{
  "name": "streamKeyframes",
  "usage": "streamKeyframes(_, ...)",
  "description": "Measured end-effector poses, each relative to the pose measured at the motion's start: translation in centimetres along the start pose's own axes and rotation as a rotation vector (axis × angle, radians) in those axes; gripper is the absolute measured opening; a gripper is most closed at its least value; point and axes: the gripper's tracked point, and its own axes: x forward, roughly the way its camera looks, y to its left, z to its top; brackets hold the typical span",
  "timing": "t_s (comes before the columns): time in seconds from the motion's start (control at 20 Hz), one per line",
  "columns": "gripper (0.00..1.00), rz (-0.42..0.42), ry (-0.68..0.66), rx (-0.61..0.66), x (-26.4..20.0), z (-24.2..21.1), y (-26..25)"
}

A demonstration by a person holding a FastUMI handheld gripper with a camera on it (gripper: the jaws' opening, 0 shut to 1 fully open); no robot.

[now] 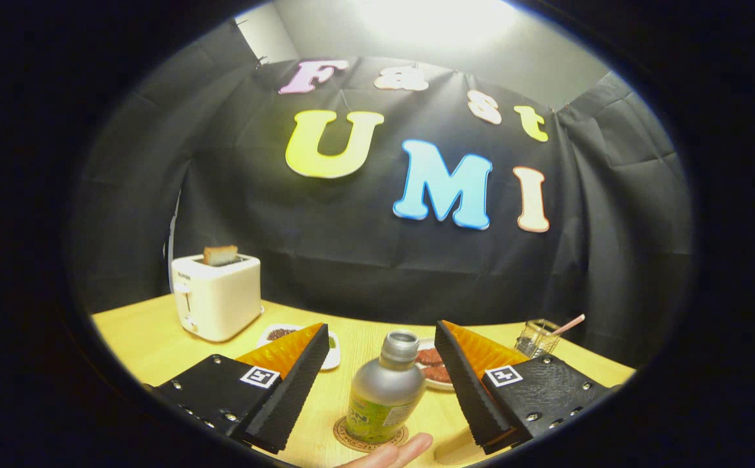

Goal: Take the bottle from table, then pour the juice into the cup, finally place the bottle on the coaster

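A silver bottle [386, 388] with a green label and an uncapped mouth stands upright on a round coaster [370, 434] on the wooden table [150, 341]. My gripper [381, 351] is open, with one finger on each side of the bottle and clear gaps between the pads and the bottle. A person's fingertip [396, 452] lies on the table just in front of the coaster, below the bottle.
A white toaster [216, 296] with a slice of bread in it stands at the back left. Behind the left finger lies a small white dish [280, 335]; behind the bottle a plate with red food [431, 369]. A small wire basket [537, 337] with a pink stick stands back right.
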Motion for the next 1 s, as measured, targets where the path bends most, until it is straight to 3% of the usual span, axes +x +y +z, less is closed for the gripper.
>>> streamKeyframes(0.2, 0.99, -0.002, -0.081, 0.086, -4.9, 9.2, -2.1)
streamKeyframes(0.35, 0.99, -0.06, -0.077, 0.089, -8.0, 13.5, -5.1)
streamKeyframes(0.5, 0.99, -0.091, -0.041, 0.079, -10.3, 15.7, -7.0)
streamKeyframes(0.75, 0.99, -0.065, -0.06, 0.068, -13.4, 18.3, -8.0)
streamKeyframes(1.0, 0.99, -0.019, -0.061, 0.087, -14.8, 17.9, -8.2)
